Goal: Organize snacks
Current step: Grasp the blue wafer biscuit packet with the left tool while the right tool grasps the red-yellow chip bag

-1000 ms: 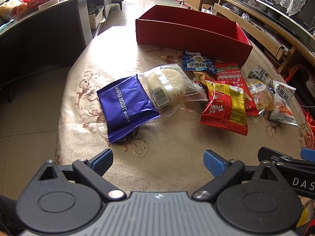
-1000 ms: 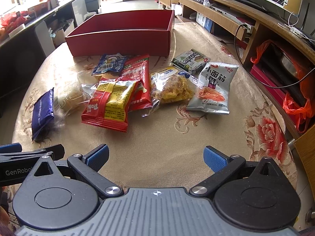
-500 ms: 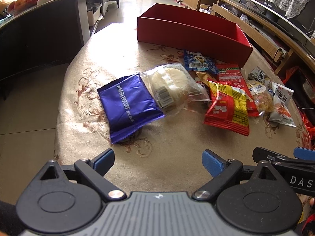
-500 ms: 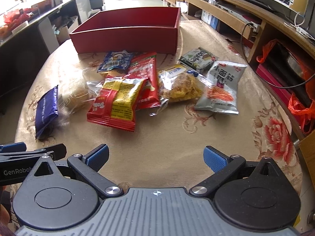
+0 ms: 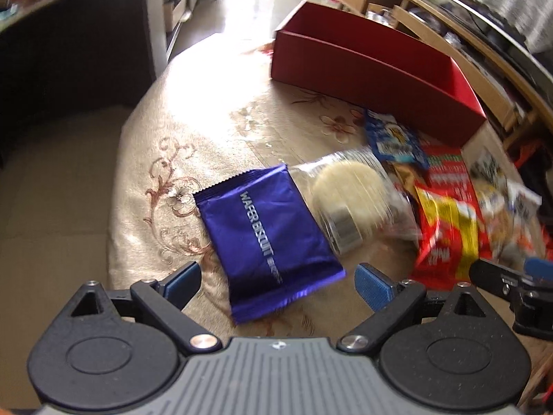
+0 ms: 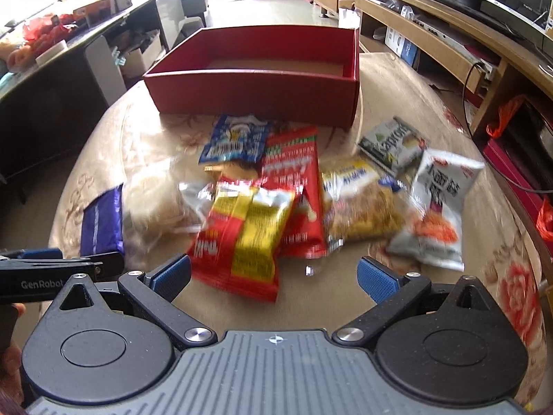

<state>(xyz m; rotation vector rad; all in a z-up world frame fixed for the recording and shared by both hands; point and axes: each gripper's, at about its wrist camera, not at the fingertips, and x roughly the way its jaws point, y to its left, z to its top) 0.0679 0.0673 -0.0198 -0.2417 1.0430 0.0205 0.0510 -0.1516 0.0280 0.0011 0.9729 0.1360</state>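
Several snack packets lie on a cloth-covered table (image 5: 193, 110) in front of an empty red box (image 6: 255, 86), which also shows in the left wrist view (image 5: 363, 69). My left gripper (image 5: 276, 282) is open, its near end of a blue wafer biscuit packet (image 5: 266, 235) lying between the fingertips. A clear-wrapped round cake (image 5: 349, 200) lies beside it. My right gripper (image 6: 274, 275) is open just above the near edge of a red-and-yellow packet (image 6: 242, 235). A red packet (image 6: 293, 180), a blue packet (image 6: 235, 138), a fried-snack bag (image 6: 363, 204) and a white packet (image 6: 439, 207) lie beyond.
A green-grey packet (image 6: 390, 145) lies near the box's right corner. A dark counter (image 6: 52, 69) stands to the left, a wooden TV shelf (image 6: 449, 34) to the right. The table edge drops off at the left (image 5: 117, 207). The other gripper's tip shows at each view's side (image 6: 52, 269).
Both grippers have moved forward toward the snacks. The blue wafer packet now reaches between the left fingertips and the red-and-yellow packet lies just ahead of the right ones. Both stay open.
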